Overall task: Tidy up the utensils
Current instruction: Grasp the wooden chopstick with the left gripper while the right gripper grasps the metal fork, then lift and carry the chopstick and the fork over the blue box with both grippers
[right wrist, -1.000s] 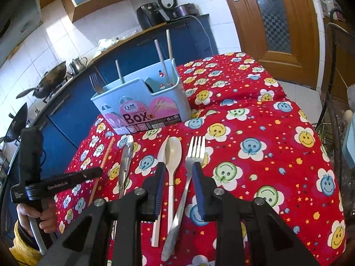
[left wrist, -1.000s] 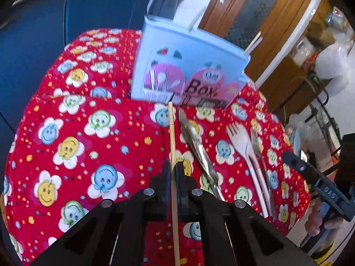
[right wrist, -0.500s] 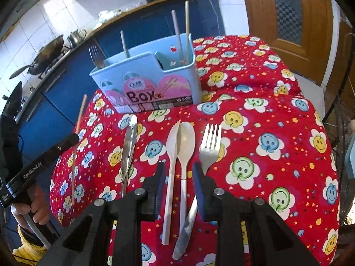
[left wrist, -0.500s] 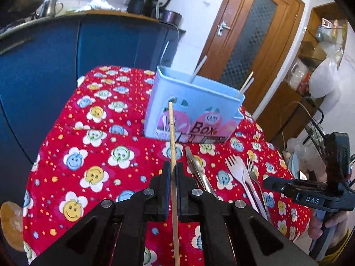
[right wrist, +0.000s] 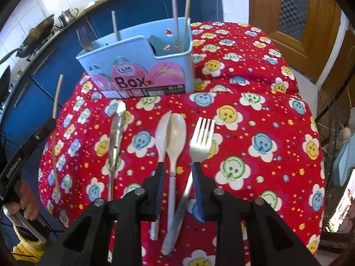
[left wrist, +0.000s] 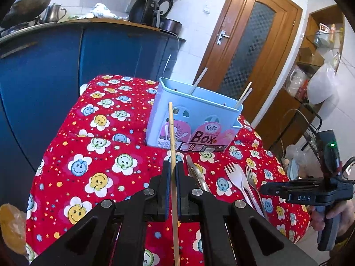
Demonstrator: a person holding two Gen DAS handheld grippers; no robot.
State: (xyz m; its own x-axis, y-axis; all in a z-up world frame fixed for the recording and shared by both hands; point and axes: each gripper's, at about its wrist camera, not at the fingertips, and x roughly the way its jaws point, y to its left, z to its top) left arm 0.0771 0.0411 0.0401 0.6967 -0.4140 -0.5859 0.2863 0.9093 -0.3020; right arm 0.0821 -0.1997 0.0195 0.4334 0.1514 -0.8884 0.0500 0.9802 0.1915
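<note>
- Pinching a thin, round wooden chopstick [left wrist: 172, 155], the left gripper [left wrist: 172, 173] has its black jaws pressed tight on the stick, up off the table and this side of the box.
- The light blue plastic utensil box [left wrist: 195, 124] stands on the soft red tablecloth with smiley flowers [left wrist: 93, 155]. It is smooth, with pink pictures on its front.
- The right gripper [right wrist: 178, 173] hangs over the cutlery with its jaws spread a little and nothing held.
- Under it lie a white plastic spoon [right wrist: 176, 133] and a shiny metal fork [right wrist: 202, 139], side by side, with flat metal tongs [right wrist: 116, 133] further left.
- Only the right view looks down into the box: more sticks and a fork stand in its parts.
- Only the left view shows the brown wooden door [left wrist: 250, 51].
</note>
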